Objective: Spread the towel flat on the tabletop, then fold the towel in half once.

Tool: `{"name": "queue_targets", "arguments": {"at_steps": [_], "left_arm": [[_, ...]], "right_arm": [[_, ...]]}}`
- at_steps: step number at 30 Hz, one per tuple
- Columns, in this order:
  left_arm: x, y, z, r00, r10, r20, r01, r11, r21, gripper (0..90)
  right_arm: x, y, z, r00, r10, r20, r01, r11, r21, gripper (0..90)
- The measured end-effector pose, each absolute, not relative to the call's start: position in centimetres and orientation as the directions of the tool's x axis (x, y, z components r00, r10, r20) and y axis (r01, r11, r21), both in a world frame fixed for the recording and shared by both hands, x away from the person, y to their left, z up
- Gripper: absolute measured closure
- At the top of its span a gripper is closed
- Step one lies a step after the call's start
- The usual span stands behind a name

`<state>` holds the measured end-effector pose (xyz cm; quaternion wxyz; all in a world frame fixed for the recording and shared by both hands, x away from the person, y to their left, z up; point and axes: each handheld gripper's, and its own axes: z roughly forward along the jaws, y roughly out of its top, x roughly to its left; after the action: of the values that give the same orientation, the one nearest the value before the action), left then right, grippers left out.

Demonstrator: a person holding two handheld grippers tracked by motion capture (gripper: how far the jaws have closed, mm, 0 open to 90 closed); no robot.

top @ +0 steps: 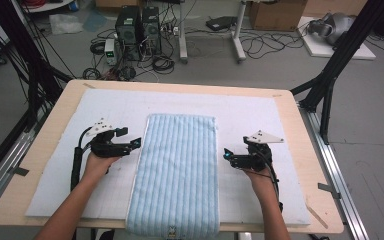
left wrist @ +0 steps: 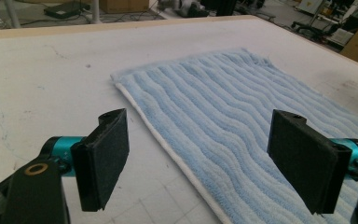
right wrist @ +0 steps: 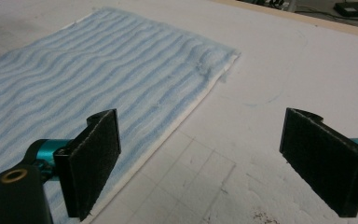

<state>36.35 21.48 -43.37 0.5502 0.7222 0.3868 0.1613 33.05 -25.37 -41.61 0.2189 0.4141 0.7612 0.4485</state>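
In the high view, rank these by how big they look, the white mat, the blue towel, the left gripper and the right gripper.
1. White mat
2. Blue striped towel
3. Left gripper and right gripper: they look about alike, so I won't rank one over the other.

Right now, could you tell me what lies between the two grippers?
The blue towel lies flat between the left gripper and right gripper, as the high view shows.
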Motion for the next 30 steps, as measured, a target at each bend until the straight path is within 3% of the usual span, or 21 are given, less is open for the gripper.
{"name": "queue_targets", "arguments": {"at_steps": [19, 30], "left_arm": [[37.2, 21.7, -43.8, 0.617, 0.744, -0.256, 0.431, -0.047, 0.901, 19.4], [40.3, 20.6, -43.6, 0.565, 0.783, -0.259, 0.500, -0.075, 0.863, 20.1]], "right_arm": [[33.3, -25.0, -41.9, -0.560, 0.827, 0.045, 0.448, 0.257, 0.856, 11.4], [33.4, -25.2, -41.9, -0.570, 0.818, 0.071, 0.454, 0.242, 0.857, 11.4]]}}
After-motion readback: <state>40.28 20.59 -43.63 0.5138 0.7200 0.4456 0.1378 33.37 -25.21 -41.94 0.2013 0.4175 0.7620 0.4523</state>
